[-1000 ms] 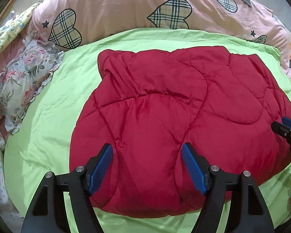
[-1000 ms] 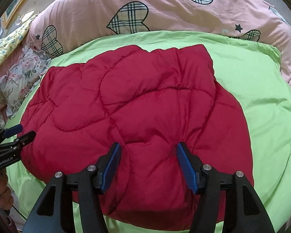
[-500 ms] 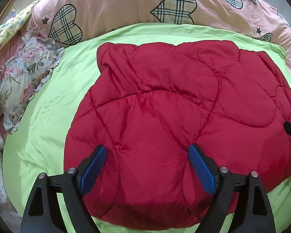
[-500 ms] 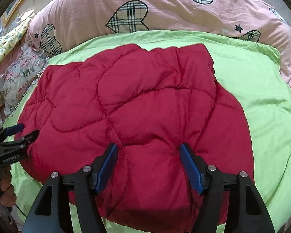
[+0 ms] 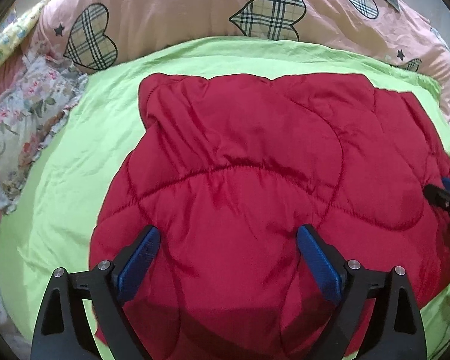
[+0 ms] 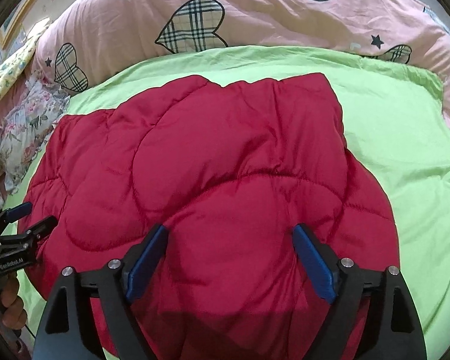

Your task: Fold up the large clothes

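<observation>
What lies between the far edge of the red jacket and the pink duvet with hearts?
Only a bare strip of the green sheet lies between the red jacket and the pink duvet. Both wrist views show this.

bed covered by a light green sheet (image 5: 75, 180), bearing a folded red quilted jacket (image 5: 255, 180) at centre, a pink duvet with plaid hearts (image 5: 180, 6) along the far edge, and floral ruffled fabric (image 5: 24, 120) at left.
</observation>
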The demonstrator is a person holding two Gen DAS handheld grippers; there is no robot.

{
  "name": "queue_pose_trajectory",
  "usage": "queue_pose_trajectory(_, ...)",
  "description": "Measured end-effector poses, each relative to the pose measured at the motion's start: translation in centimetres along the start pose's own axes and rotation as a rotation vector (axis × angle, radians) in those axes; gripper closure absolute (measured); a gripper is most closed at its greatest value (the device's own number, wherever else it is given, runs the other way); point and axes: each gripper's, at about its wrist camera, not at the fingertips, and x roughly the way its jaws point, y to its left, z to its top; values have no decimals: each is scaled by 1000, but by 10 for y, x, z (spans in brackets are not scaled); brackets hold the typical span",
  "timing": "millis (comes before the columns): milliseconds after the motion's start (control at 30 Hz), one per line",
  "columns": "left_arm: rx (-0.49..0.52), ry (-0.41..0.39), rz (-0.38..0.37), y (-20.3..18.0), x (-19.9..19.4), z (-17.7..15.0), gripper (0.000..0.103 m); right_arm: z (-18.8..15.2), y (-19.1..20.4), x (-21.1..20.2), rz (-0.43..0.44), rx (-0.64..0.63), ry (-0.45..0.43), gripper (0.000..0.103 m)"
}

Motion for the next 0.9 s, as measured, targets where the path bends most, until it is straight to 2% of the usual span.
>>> queue_pose_trajectory(100, -19, 7, -41, 8, 8, 8, 10, 3, -1, -12, 12, 2, -37, 16)
queue_pose_trajectory(167, -33, 16, -56, 14, 12, 11, 9, 6, -9, -24, -25, 12, -81, 14)
queue_pose_trajectory(200, -40, 20, -60, 16, 13, 12, 9, 7, -16, -29, -52, 27, -99, 4)
queue_pose_trajectory(233, -48, 22, -66, 19, 12, 12, 9, 9, -24, -30, -84, 47, -103, 0)
queue_pose_trajectory(300, -67, 2, -68, 25, 4, 12, 10, 8, -40, -25, -100, 85, -80, 0)
queue_pose_trajectory(400, -107, -59, -52, 46, -13, 11, 10, 3, -57, -13, -59, 126, -25, 0)
queue_pose_trajectory(467, -143, -59, -21, 63, -10, 10, 9, 0, -58, -10, -42, 127, -28, 1)
queue_pose_trajectory(533, -174, -8, -33, 76, 7, 9, 10, -1, -57, -8, -21, 129, -24, 7)
queue_pose_trajectory(633, -210, 35, -122, 84, 31, 6, 19, -2, -56, -3, 15, 132, -7, 32)
queue_pose_trajectory(667, -206, 34, -125, 83, 33, 7, 26, -2, -55, -5, 21, 127, -10, 47)
queue_pose_trajectory(700, -187, 28, -126, 78, 33, 10, 37, -2, -53, -9, 24, 126, -16, 61)
queue_pose_trajectory(733, -171, 21, -128, 74, 31, 14, 42, 0, -51, -14, 30, 126, -22, 67)
queue_pose_trajectory(767, -155, 14, -132, 70, 28, 18, 53, 2, -50, -17, 37, 126, -27, 77)
queue_pose_trajectory(800, -142, 7, -138, 68, 24, 22, 60, 6, -50, -21, 48, 127, -36, 84)
queue_pose_trajectory(900, -118, -12, -147, 65, 21, 33, 64, 18, -49, -35, 85, 132, -75, 88)
